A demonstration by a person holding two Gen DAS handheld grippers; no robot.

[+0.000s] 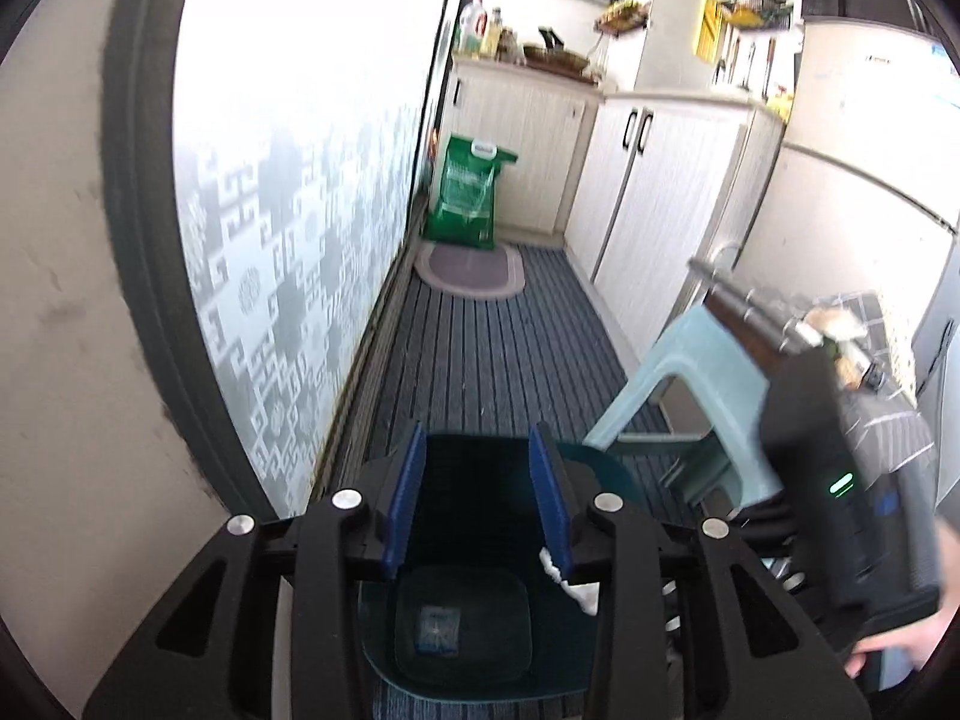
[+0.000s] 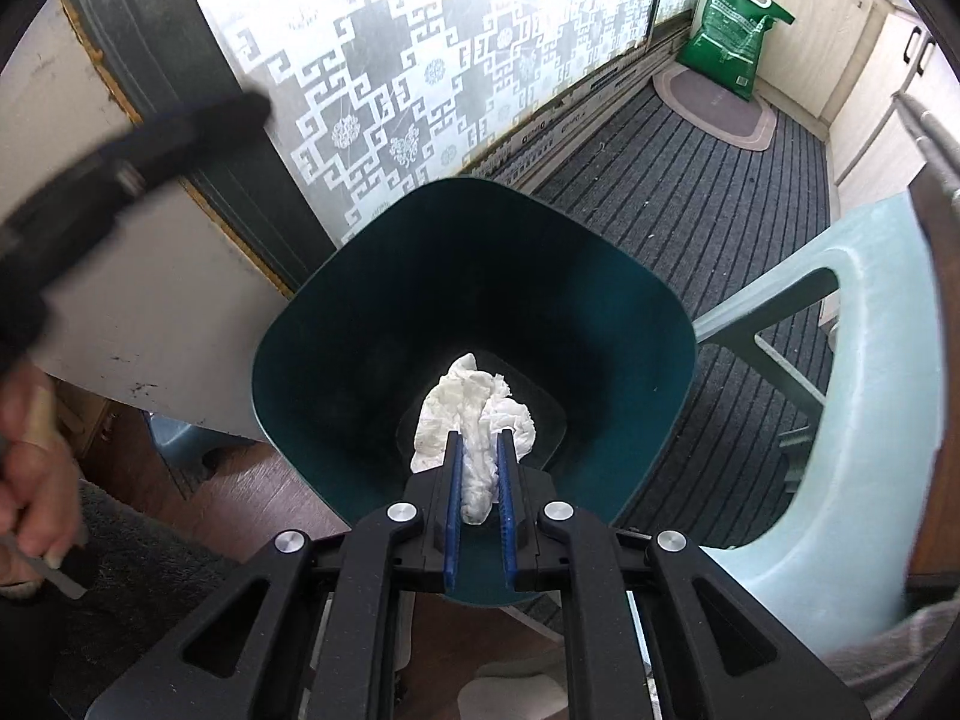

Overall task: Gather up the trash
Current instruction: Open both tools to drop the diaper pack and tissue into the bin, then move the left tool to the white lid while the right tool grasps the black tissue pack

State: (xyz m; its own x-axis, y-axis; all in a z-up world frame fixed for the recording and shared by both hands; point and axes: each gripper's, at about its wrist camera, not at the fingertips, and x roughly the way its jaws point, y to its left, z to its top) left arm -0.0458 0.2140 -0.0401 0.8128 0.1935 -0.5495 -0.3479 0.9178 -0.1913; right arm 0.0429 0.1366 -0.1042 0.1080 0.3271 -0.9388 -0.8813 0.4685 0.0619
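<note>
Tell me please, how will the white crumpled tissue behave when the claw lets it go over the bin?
The tissue looks soft and floppy: it bulges out past the right claw shut on it. It seems very light, so it would probably drop slowly into the dark green bin. A wisp might cling to the pads.

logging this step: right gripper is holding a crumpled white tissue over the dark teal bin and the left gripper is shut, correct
Not quite. The left gripper is open, its blue fingers apart and empty, as the left wrist view shows. The rest stands: the right gripper grips the crumpled white tissue over the dark teal bin.
</note>
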